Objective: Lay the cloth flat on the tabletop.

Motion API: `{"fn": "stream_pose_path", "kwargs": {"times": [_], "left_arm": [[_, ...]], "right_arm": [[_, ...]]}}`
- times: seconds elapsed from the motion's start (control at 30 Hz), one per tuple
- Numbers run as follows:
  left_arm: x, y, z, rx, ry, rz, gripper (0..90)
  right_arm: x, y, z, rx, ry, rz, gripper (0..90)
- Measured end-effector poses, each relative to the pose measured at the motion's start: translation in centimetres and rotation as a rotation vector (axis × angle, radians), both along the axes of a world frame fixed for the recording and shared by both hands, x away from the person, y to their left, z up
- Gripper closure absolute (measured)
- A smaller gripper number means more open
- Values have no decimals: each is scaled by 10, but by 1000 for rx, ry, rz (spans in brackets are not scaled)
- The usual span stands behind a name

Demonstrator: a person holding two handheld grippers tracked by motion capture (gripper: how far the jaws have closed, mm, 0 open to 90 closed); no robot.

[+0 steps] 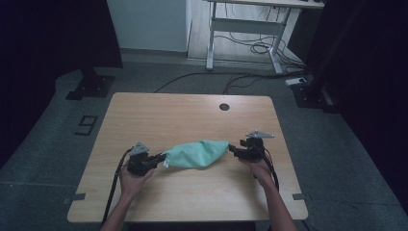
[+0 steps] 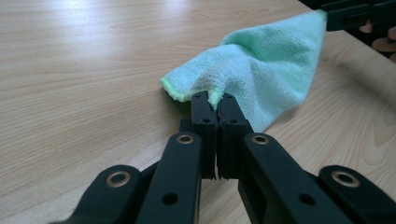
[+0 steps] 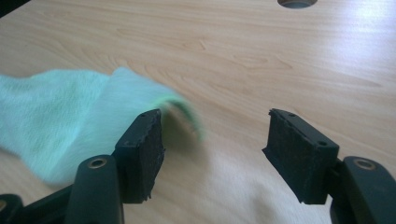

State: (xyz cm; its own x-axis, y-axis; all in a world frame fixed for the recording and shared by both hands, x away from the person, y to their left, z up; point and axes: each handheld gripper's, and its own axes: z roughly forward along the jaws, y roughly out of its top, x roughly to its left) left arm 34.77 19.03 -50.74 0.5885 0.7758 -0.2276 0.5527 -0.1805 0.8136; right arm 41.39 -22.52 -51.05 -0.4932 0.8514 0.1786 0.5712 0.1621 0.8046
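Note:
A mint-green cloth lies bunched on the wooden table between my two grippers. My left gripper is shut on the cloth's left corner; in the left gripper view the jaws pinch a fold of the cloth, which stretches away towards the right gripper. At the cloth's right end my right gripper is open. In the right gripper view its jaws stand wide apart with bare table between them, and the blurred cloth end hangs loose beside the left pad.
A round cable hole sits near the table's far edge. Beyond the table stand a white desk frame with cables on the floor and two black stand bases. Bare wood stretches in front of and behind the cloth.

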Motion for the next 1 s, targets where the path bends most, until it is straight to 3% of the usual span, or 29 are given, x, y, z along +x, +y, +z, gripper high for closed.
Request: {"fn": "stream_pose_path", "kwargs": {"times": [0.23, 0.37, 1.0], "left_arm": [[-2, 0, -4, 4, 13, -3, 877], [-5, -2, -7, 12, 21, -21, 876], [-14, -5, -8, 29, 26, -46, 875]], "right_arm": [[-16, -18, 1, 2, 4, -3, 358], [-24, -21, 1, 29, -1, 8, 361], [-45, 26, -13, 62, 19, 156, 383]]}}
